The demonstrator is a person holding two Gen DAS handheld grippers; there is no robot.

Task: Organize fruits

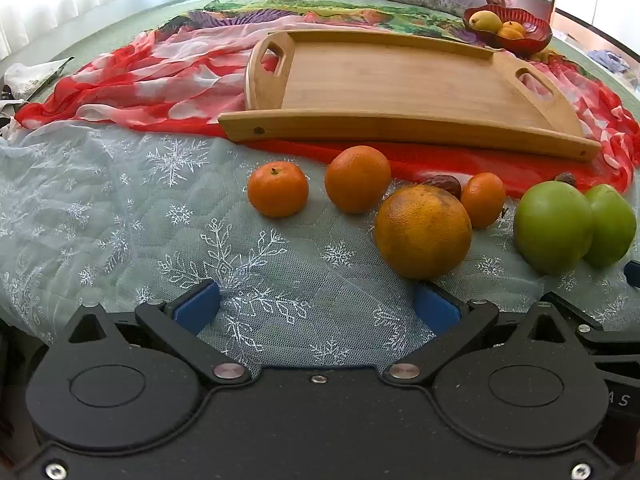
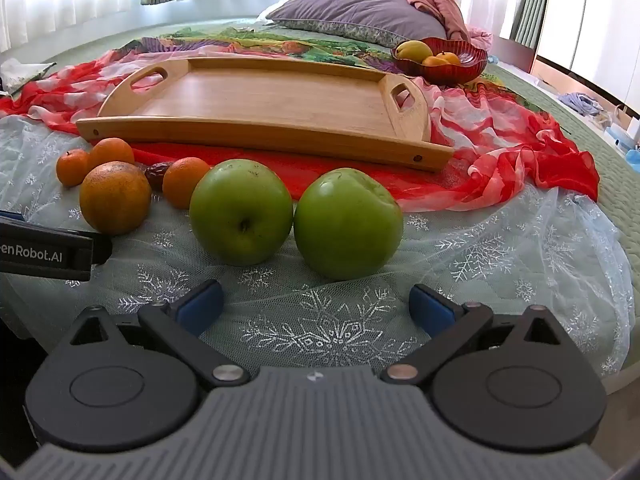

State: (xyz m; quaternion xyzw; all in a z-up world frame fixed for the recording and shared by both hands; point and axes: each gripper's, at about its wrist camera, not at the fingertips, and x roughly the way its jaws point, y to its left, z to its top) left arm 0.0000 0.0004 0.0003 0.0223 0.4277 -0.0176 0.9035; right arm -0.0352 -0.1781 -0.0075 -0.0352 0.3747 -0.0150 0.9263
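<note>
Loose fruit lies on a snowflake mesh cloth on a bed. In the left wrist view my left gripper [image 1: 318,312] is open and empty, just short of a large orange [image 1: 423,232]; small mandarins [image 1: 278,194] and two green apples [image 1: 554,228] lie around it. In the right wrist view my right gripper [image 2: 316,312] is open and empty, just short of two green apples [image 2: 241,212] [image 2: 348,224] that touch each other. The large orange [image 2: 115,198] and mandarins [image 2: 185,182] lie left of them. An empty wooden tray [image 1: 400,80] [image 2: 256,100] sits behind the fruit.
A red glass bowl [image 1: 508,32] [image 2: 442,60] with yellow and orange fruit stands behind the tray at the right. A red-and-white scarf [image 2: 500,148] lies under the tray. A purple pillow [image 2: 356,12] is at the back. The left gripper's body [image 2: 48,254] shows at the left edge.
</note>
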